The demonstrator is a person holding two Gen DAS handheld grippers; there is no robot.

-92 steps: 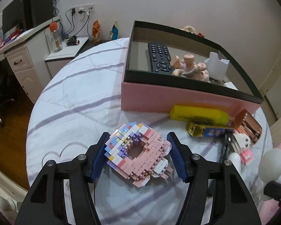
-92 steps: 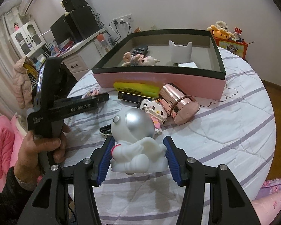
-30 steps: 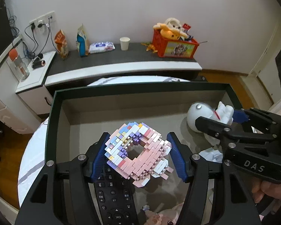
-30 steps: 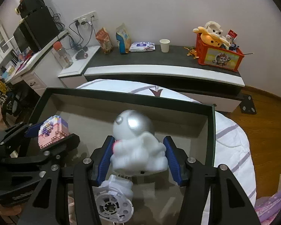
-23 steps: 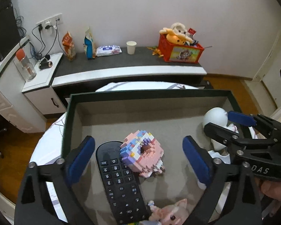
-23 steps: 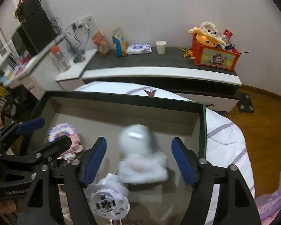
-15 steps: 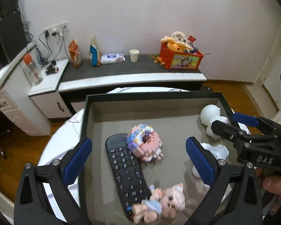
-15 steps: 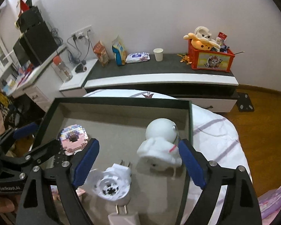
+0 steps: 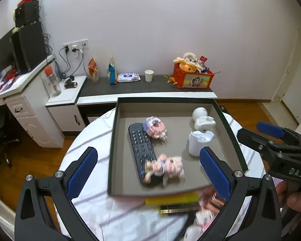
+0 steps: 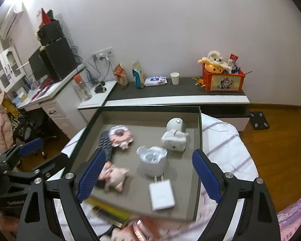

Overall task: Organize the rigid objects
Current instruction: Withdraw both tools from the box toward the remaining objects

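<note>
Both grippers, left (image 9: 148,172) and right (image 10: 148,178), gape with nothing between their pads. The box (image 9: 113,140) on the table (image 9: 90,140) holds six things: one remote (image 9: 141,146), one brick donut (image 9: 154,127), one astronaut (image 9: 202,119), one pig (image 9: 166,167) (blurred), one white cup (image 10: 152,161), one charger (image 10: 162,195).

A red toy crate (image 9: 192,78) and paper cup (image 9: 149,75) stand on the dark shelf (image 9: 142,87).

black remote (image 9: 141,147), white astronaut figure (image 9: 202,119), grey-lined box (image 9: 174,186)
</note>
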